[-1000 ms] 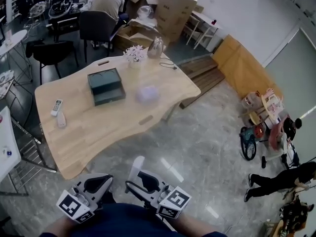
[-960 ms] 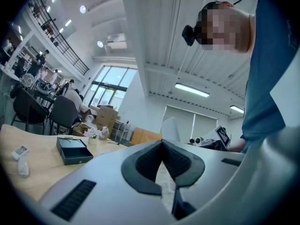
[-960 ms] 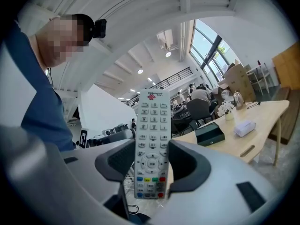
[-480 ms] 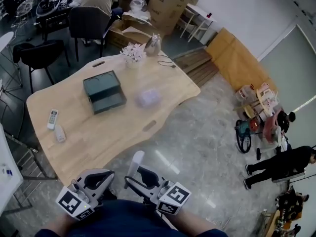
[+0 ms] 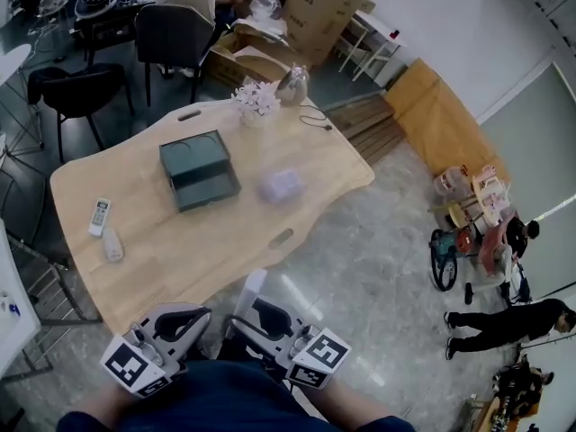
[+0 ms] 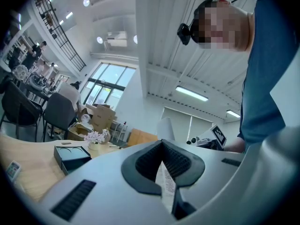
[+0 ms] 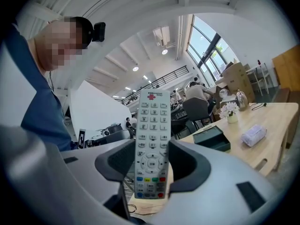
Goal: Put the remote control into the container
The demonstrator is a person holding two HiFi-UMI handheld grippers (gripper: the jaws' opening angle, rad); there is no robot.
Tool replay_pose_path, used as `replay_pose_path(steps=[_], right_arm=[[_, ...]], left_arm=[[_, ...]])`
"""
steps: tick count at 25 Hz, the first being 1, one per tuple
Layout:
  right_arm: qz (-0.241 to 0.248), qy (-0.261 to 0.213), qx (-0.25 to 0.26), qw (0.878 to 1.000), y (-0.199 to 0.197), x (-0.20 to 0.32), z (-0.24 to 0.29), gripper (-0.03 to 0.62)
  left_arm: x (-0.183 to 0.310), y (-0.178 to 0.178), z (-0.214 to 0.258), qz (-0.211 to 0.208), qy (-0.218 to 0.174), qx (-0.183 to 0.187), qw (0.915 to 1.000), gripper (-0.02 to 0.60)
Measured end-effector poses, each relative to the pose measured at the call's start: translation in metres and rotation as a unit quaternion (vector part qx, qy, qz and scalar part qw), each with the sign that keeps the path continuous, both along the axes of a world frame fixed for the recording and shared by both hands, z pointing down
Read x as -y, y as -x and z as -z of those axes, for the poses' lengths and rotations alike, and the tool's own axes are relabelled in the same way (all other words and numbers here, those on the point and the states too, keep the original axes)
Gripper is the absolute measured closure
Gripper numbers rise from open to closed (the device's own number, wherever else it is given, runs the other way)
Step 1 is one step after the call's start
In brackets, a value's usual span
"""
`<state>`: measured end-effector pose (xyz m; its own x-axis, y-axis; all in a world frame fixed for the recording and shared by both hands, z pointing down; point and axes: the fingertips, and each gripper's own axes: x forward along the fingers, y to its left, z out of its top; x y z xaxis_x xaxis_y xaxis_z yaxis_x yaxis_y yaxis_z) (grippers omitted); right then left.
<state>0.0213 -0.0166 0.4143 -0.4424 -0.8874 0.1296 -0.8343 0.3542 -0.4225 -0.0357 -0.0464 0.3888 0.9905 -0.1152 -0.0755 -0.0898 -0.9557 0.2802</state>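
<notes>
A long white remote control (image 7: 151, 144) stands upright between the jaws of my right gripper (image 7: 150, 165), which is shut on it. In the head view that remote (image 5: 251, 292) pokes out of the right gripper (image 5: 248, 310), low by the person's body and short of the table. The dark green open container (image 5: 200, 169) sits mid-table; it also shows in the right gripper view as the container (image 7: 212, 138) and in the left gripper view as the container (image 6: 70, 154). My left gripper (image 5: 191, 315) hangs beside the right one, its jaws closed together.
Two small white remotes (image 5: 100, 216) (image 5: 112, 245) lie near the wooden table's (image 5: 225, 241) left end. A tissue pack (image 5: 282, 184), a flower pot (image 5: 256, 102) and a glass jug (image 5: 292, 85) stand on the far right part. Chairs, boxes and a seated person are beyond.
The head view has shifted slightly, so the table sits a little further right and lower in frame. Both grippers keep their pose, with the remote still held in the right one.
</notes>
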Motion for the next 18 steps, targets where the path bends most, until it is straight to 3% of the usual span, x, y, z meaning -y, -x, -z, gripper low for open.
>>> replay_pose_path(steps=[12, 18], right_arm=[[0.085, 0.011, -0.013, 0.996, -0.061, 0.069, -0.025, 0.367], [0.127, 0.015, -0.045, 0.991, -0.095, 0.125, -0.046, 0.367]], left_arm=[[0.045, -0.036, -0.005, 0.096, 0.002, 0.021, 0.9952, 0.491], [0.066, -0.058, -0.01, 0.134, 0.004, 0.028, 0.9906, 0.491]])
